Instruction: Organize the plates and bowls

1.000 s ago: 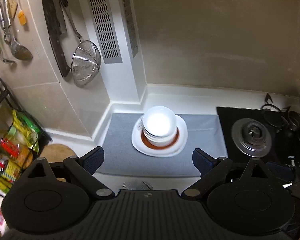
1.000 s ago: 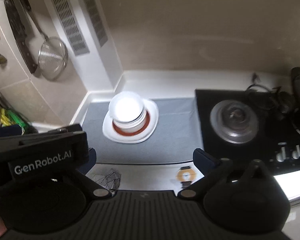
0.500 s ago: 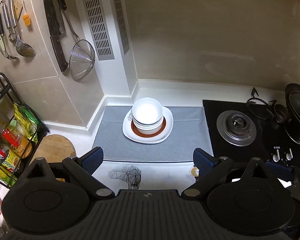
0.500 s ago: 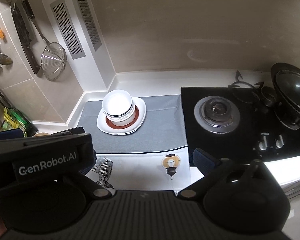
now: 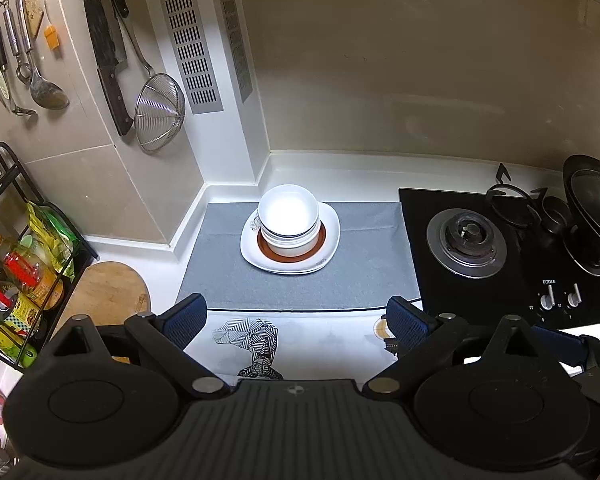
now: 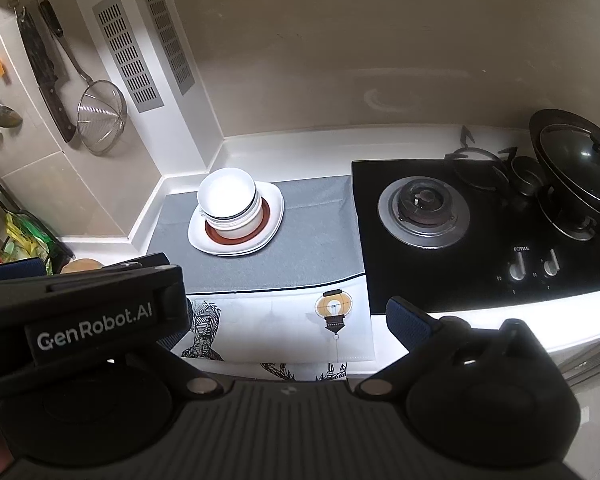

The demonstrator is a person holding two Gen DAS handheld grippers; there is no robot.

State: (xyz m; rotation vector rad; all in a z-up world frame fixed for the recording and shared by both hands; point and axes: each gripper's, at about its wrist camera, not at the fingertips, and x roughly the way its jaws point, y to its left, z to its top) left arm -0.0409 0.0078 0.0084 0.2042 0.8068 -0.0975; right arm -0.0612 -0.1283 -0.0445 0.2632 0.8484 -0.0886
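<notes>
A stack of white bowls (image 5: 289,220) sits on a brown-rimmed plate on white plates (image 5: 329,236), all on a grey mat (image 5: 364,272) near the wall corner. The same stack (image 6: 228,204) shows in the right wrist view on the white plates (image 6: 274,208). My left gripper (image 5: 298,318) is open and empty, well in front of the stack, over the patterned cloth. My right gripper (image 6: 288,320) is open and empty, further right; its left finger is partly hidden behind the left gripper's body (image 6: 80,320).
A black gas hob (image 5: 500,248) with a lidded wok (image 5: 592,200) lies to the right. Knives, ladles and a strainer (image 5: 156,112) hang on the left wall. A rack of bottles (image 5: 16,272) and a wooden board (image 5: 108,292) stand at the left.
Both grippers have drawn back and up from the stack, which now looks smaller and farther. The patterned cloth at the counter's front has come into view. The stack has not moved.
</notes>
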